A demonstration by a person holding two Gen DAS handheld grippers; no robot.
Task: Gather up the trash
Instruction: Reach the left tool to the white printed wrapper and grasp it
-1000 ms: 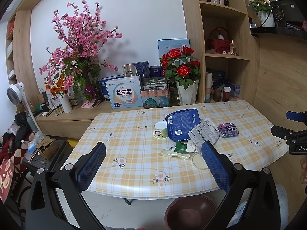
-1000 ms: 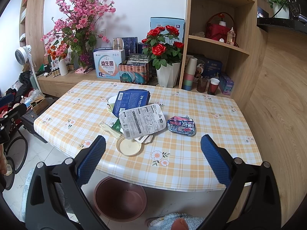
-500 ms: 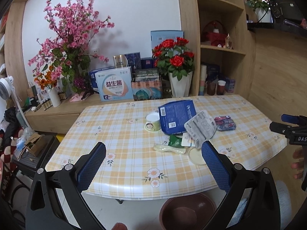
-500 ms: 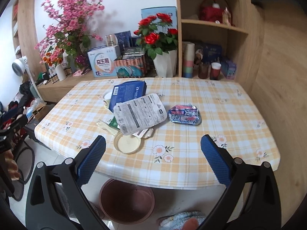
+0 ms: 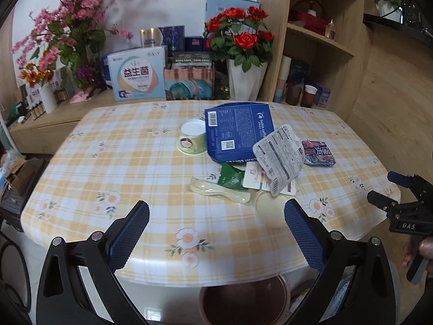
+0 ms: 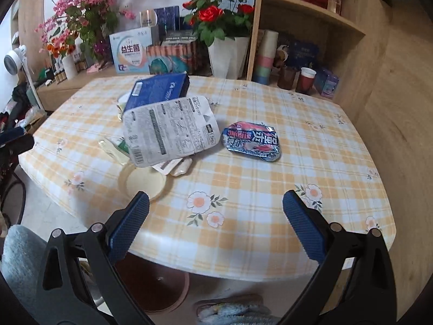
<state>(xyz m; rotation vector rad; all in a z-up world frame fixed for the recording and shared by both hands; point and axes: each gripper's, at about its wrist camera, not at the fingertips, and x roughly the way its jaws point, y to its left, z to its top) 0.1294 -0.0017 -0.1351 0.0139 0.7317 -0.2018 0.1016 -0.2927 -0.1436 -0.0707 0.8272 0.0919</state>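
**Both grippers empty; trash heap ahead, nearer the right one**

Left wrist view: the left gripper [image 5: 216, 222] is spread wide with nothing between its blue pads. It hangs over the near edge of the table [image 5: 108, 162]. The trash lies ahead and to the right of its centreline: a white printed tray lid [image 5: 278, 159] lies partly over a blue coffee pouch [image 5: 235, 132], with a green sachet [image 5: 231, 176] and a clear plastic spoon [image 5: 219, 192] nearer the gripper. The spoon's long axis runs crosswise to the fingers. A brown bin [image 5: 243, 303] sits on the floor below and just right of the gripper.

Right wrist view: the right gripper [image 6: 216, 216] is likewise released and empty. A round cream lid [image 6: 143, 181] lies just beyond its left finger, touching nothing of the gripper. The crumpled foil lid [image 6: 251, 140] sits ahead, slightly right of centre, apart from the heap.

Judgement: the right gripper is nearer the heap, and the cream lid is its closest piece.
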